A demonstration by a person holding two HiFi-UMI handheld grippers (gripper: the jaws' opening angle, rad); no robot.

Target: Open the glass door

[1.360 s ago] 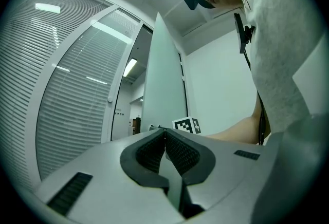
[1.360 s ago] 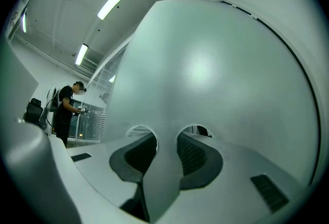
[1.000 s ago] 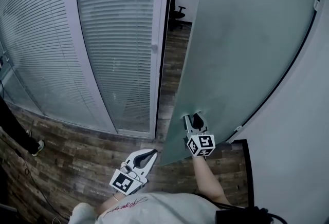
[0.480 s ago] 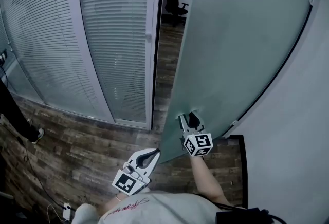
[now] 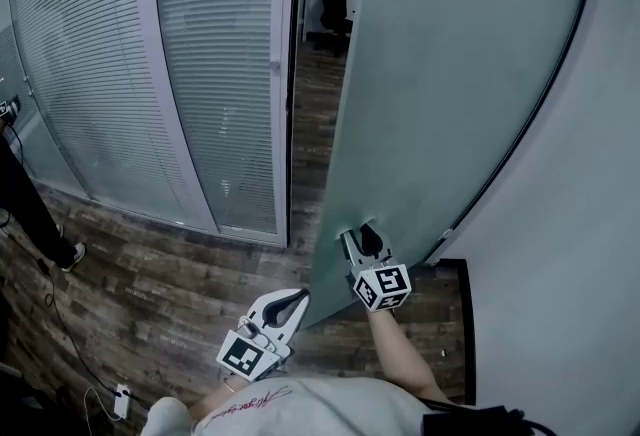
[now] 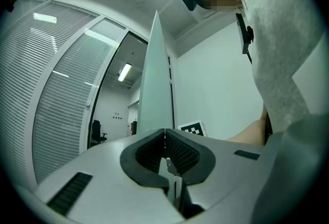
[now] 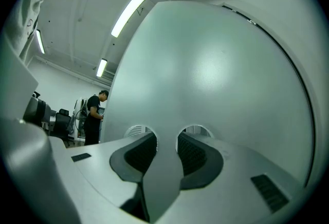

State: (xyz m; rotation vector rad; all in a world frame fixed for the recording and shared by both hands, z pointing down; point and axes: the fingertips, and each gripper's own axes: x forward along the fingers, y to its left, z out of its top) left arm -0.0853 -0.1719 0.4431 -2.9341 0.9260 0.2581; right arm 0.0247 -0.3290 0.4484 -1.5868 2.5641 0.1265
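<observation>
The frosted glass door stands part open, its free edge swung away from the frame. My right gripper reaches through two round cut-outs low on the door edge and is shut on the glass strip between them; in the right gripper view the jaws straddle that strip against the door. My left gripper hangs below and left of the door edge, shut with nothing in it. In the left gripper view its pads meet, and the door's thin edge rises just ahead.
A glass partition with white blinds runs along the left. Through the gap shows a dark office chair. A white wall is close on the right. A person's leg and floor cables are at left.
The door has swung wider with the right gripper on it, and the gap at the frame shows more of the room and chair. Both grippers moved along with it.
</observation>
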